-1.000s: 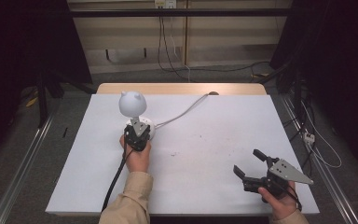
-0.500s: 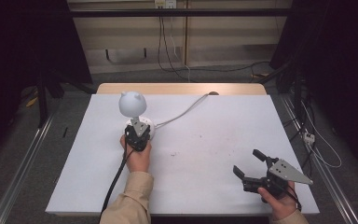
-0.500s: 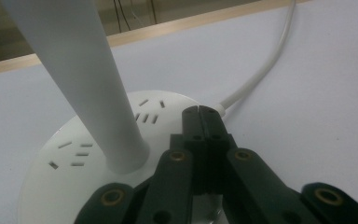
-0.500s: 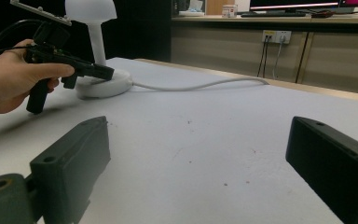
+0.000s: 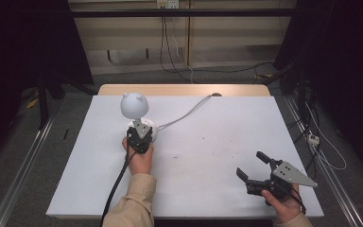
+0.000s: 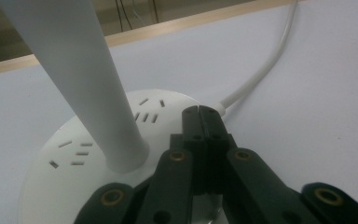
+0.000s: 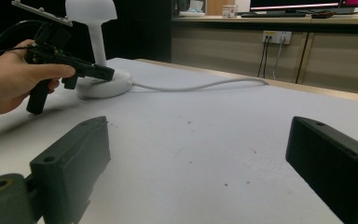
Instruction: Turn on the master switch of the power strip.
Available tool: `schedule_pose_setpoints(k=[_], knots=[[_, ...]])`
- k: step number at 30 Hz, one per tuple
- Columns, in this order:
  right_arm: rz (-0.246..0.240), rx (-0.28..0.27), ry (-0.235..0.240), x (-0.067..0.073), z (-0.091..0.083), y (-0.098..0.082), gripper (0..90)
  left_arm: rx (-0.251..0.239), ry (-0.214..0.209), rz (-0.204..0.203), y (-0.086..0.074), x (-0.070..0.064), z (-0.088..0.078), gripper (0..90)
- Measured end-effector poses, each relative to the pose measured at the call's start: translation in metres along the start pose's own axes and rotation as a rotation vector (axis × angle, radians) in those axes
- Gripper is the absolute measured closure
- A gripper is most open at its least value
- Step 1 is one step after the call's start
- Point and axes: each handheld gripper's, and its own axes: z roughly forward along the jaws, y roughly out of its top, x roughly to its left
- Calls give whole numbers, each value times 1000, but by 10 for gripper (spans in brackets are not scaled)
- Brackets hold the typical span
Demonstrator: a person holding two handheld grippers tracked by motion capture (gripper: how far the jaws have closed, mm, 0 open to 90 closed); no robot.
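Left tool (image 6: pixel 199 112) closed, over lamp base (image 6: pixel 70 154)

Upright white lamp (image 5: pixel 135 113) (round slotted base) at table's far-left.

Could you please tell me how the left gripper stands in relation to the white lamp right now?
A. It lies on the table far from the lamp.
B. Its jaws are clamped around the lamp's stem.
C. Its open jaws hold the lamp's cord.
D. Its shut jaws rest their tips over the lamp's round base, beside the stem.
D: in the left gripper view the left gripper has its jaws pressed together, tips over the lamp's base beside the stem.
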Motion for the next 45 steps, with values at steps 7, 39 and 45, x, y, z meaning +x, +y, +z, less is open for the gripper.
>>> schedule_pose_setpoints(k=[7, 39, 45], knots=[[0, -2, -2, 0, -2, 1, 59, 3, -13, -20, 0, 2, 0, 900], [-6, 2, 4, 1, 1, 0, 59, -20, -2, -24, 0, -3, -5, 884], [-6, 2, -2, 0, 1, 0, 59, -20, -19, -10, -1, -4, -5, 836]])
